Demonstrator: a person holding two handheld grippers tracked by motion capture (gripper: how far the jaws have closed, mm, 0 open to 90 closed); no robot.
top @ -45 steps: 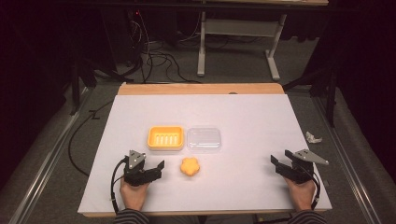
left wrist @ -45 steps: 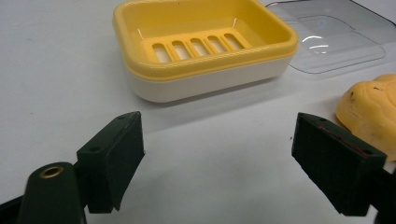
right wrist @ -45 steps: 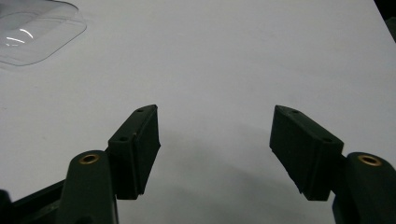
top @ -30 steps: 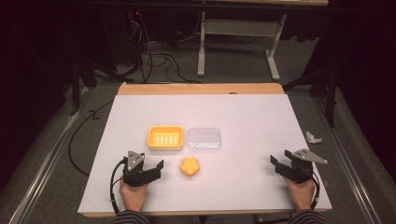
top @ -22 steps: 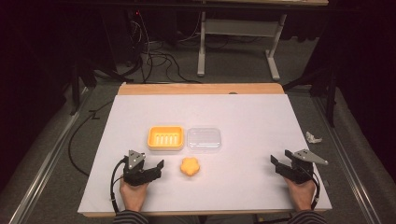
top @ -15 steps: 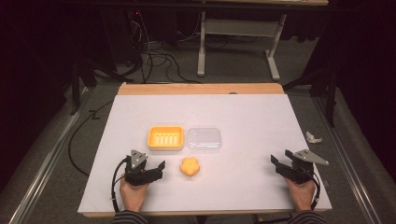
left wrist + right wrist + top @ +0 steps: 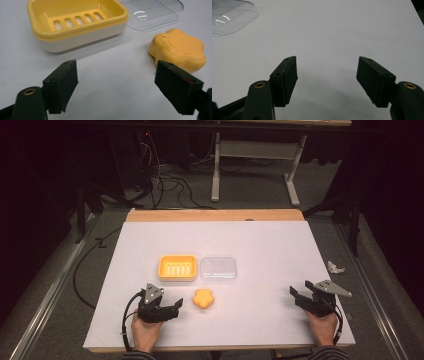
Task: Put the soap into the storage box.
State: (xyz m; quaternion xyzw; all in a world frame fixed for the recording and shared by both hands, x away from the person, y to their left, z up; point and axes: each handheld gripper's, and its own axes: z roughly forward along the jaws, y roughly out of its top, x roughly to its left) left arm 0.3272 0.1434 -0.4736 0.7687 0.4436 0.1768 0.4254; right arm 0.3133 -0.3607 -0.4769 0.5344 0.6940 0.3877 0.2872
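With both grippers' fingers spread wide and empty, take the flower-shaped soap (image 7: 203,298), lying on the table (image 7: 270,245) before the yellow dish (image 7: 177,268), across its firm, probably slippery lobed sides.

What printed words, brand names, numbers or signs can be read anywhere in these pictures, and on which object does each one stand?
None can be read.
Soap dish: plain yellow and white, with slots only.
Flower-shaped soap: a faint raised outline and small dark specks, no letters.
Clear lid: only glare.
Left claw and right claw: black jaws with screw holes and no markings.
White table cover: blank.
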